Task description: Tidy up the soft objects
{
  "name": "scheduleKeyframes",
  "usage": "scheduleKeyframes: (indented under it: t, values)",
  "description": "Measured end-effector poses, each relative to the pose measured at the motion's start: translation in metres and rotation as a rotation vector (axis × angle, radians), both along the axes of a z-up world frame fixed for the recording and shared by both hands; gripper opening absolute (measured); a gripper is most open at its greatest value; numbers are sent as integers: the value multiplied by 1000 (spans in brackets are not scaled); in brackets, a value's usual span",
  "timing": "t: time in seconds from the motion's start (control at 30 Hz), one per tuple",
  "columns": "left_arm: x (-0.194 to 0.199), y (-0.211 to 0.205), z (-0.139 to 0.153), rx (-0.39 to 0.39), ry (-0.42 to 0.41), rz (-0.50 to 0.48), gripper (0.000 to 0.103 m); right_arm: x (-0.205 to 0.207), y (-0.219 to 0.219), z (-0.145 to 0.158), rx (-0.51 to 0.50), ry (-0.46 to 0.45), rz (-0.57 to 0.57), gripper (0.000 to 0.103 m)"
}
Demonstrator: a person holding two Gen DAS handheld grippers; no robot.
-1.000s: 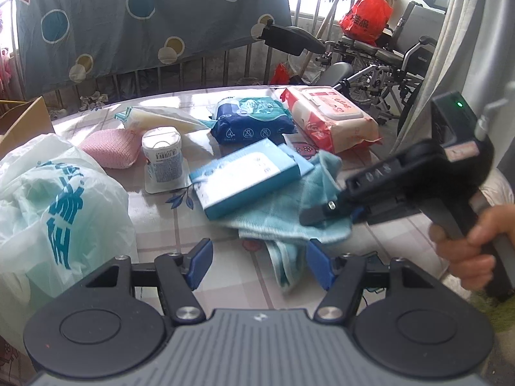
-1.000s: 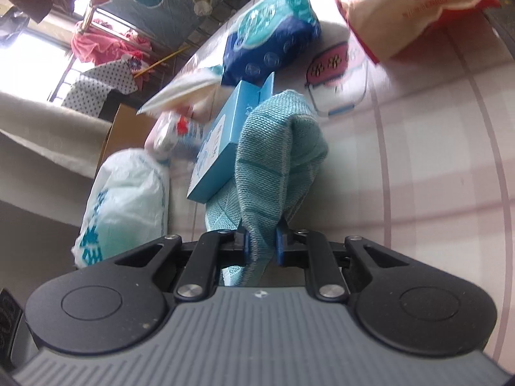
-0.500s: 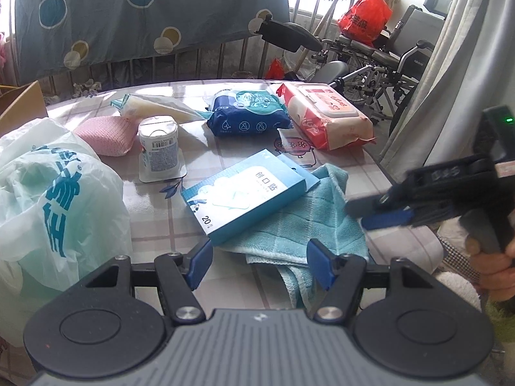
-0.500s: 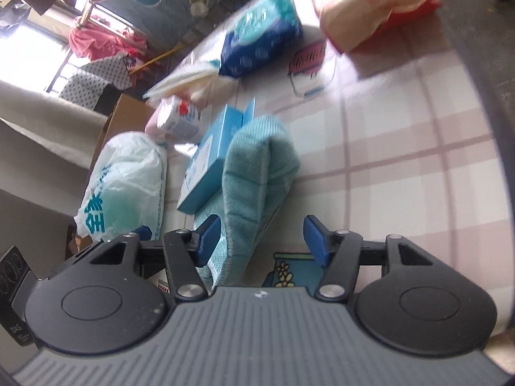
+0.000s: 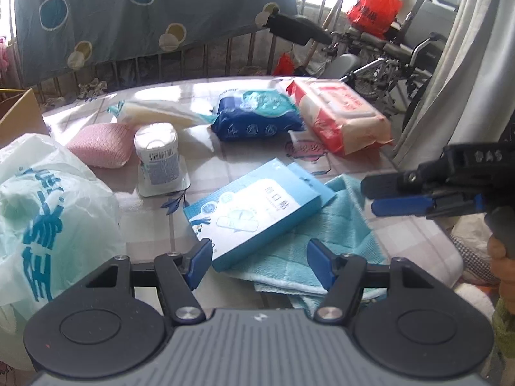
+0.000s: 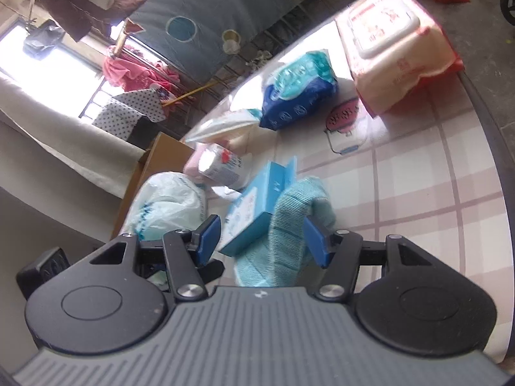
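Right tool (image 6: 262,238) just opened, empty; left tool (image 5: 259,262) released. Teal towel (image 5: 341,225) overhangs near counter (image 6: 418,177) edge; right side bare.

The blue box (image 5: 254,212) reads "口貼".

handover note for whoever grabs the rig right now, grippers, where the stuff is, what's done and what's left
Left gripper: open, empty, hovering near the blue box.
Right gripper: jaws have just been opening, now open and clear of the teal towel.
Towel lies rumpled at the table edge, the box resting on part of it.
Farther back: pink sponge, white canister, blue wipes pack, red wipes pack. Plastic bag at left.
Done: towel set down. Left: everything is loose and unsorted.
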State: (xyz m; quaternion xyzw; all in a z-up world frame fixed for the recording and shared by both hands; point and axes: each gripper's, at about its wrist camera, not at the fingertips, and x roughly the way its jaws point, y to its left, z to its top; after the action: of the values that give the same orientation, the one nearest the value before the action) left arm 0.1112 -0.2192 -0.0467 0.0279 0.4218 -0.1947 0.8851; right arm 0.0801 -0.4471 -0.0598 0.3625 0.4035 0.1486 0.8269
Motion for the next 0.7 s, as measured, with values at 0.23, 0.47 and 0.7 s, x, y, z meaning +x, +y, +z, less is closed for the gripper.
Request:
scheduleKeyframes:
  t: [0.23, 0.47, 0.7]
  values:
    - [1, -8, -12, -19, 56, -47, 57, 9, 7, -23, -54, 33, -4, 37]
    - [9, -18, -15, -33, 87, -70, 57, 6, 3, -15, -171, 35, -48, 26]
    - [18, -21, -21, -64, 123, -72, 57, -3, 2, 29, -78, -90, -17, 26]
